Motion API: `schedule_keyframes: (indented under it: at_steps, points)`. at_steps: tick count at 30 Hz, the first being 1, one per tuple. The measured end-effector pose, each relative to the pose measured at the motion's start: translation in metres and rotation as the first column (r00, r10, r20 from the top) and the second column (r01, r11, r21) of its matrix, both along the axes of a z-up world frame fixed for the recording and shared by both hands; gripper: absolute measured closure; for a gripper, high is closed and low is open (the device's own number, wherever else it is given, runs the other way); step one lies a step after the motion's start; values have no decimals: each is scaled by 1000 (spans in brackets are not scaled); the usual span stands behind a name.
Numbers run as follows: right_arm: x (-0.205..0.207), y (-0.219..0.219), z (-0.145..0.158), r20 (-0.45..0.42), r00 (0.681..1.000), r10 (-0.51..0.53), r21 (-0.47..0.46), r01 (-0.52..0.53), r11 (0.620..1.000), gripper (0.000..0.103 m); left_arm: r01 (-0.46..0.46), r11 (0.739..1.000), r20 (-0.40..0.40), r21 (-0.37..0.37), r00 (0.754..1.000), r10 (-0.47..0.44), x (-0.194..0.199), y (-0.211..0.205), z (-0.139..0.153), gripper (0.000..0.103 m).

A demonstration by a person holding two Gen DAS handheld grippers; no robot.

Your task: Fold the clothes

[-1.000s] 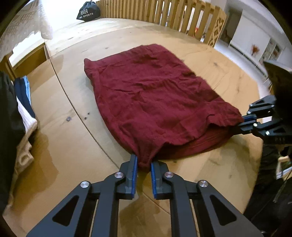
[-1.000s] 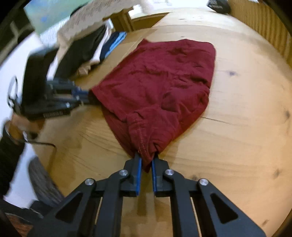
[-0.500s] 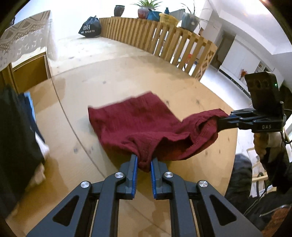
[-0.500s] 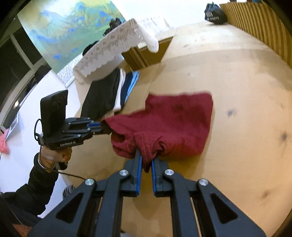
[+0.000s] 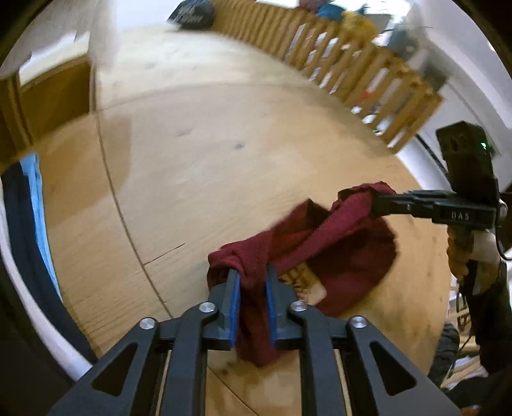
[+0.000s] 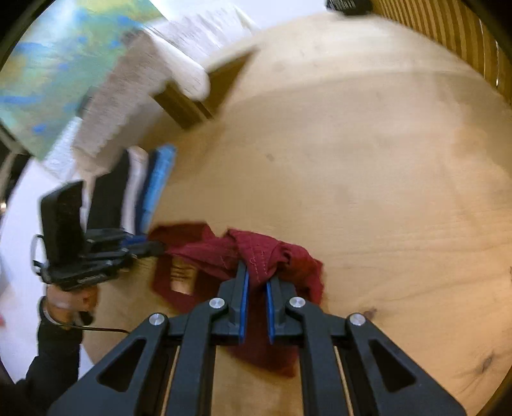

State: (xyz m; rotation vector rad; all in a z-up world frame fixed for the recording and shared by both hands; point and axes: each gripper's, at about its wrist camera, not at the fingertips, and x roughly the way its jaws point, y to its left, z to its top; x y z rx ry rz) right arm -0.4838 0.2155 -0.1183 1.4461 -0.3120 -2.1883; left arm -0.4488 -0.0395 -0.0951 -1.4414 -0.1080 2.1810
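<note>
Garment now bunched, apparently airborne

Left gripper at bottom centre, blue-padded fingers clamped on a bunched corner of the dark red garment. Garment hangs slack between both grippers, above the wooden table. Right gripper at right edge pinches the opposite corner. Stacked clothes at left edge. Slatted wooden railing beyond table. Dark bag at top, blurred.
</note>
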Motion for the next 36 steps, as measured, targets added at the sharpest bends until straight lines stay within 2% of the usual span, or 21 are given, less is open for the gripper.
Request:
schedule_keyframes:
  at_steps: [2, 3, 4, 6, 7, 10, 12, 15, 17, 20, 23, 25, 28, 31, 34, 36]
  points:
    - [-5, 2, -7, 51, 999, -18, 1, 18, 1000, 86, -35, 999, 44, 26, 998, 34, -6, -6, -4, 79]
    - [-4, 5, -6, 64, 998, -28, -13, 29, 1000, 80, -56, 998, 47, 35, 997, 54, -8, -11, -2, 68]
    - [0, 10, -3, 62, 997, -40, -29, 42, 999, 73, -75, 997, 28, 31, 997, 74, -6, -15, 4, 57]
    - [11, 18, 10, 30, 998, -57, -42, 58, 997, 64, -107, 994, -31, 10, 994, 107, -2, -24, 19, 53]
    - [16, 22, 17, 7, 998, -65, -40, 66, 997, 61, -124, 992, -60, 0, 991, 123, 0, -29, 27, 53]
    - [37, 31, 41, -92, 991, -96, 0, 96, 995, 61, -135, 991, -126, -2, 983, 134, 15, -34, 43, 52]
    - [53, 26, 50, -147, 987, -66, 4, 67, 998, 61, -122, 993, -154, 0, 981, 120, 26, -32, 49, 52]
    - [63, 0, 40, -143, 988, 57, -2, -58, 998, 61, -18, 1000, -116, 6, 993, 19, 33, -3, 31, 52]
    - [64, -17, 24, -130, 987, 91, 69, -83, 994, 61, 8, 1000, -74, -27, 997, -10, 33, 16, 11, 52]
    - [66, -22, -2, -113, 990, 85, 227, -57, 972, 61, 5, 992, -39, -128, 999, -10, 32, 30, -15, 52]
    - [74, -17, -22, -97, 992, 80, 321, -45, 946, 61, 22, 978, -79, -207, 996, -39, 41, 32, -24, 52]
    - [81, -11, -22, -85, 993, 84, 321, -53, 946, 61, 15, 970, -71, -241, 997, -33, 46, 30, -23, 52]
    - [77, -9, -15, -72, 994, 87, 287, -62, 956, 61, 2, 987, -109, -158, 994, -20, 48, 24, -3, 52]
    - [60, -13, -11, -78, 993, 91, 239, -70, 968, 61, 18, 993, -158, -119, 987, -37, 39, 34, 13, 52]
    - [43, -18, -6, -84, 992, 94, 190, -77, 979, 61, 35, 997, -133, -67, 990, -44, 18, 47, 11, 52]
    - [32, -21, -3, -88, 991, 96, 158, -82, 984, 61, 21, 995, -111, -93, 993, -32, 6, 52, -1, 52]
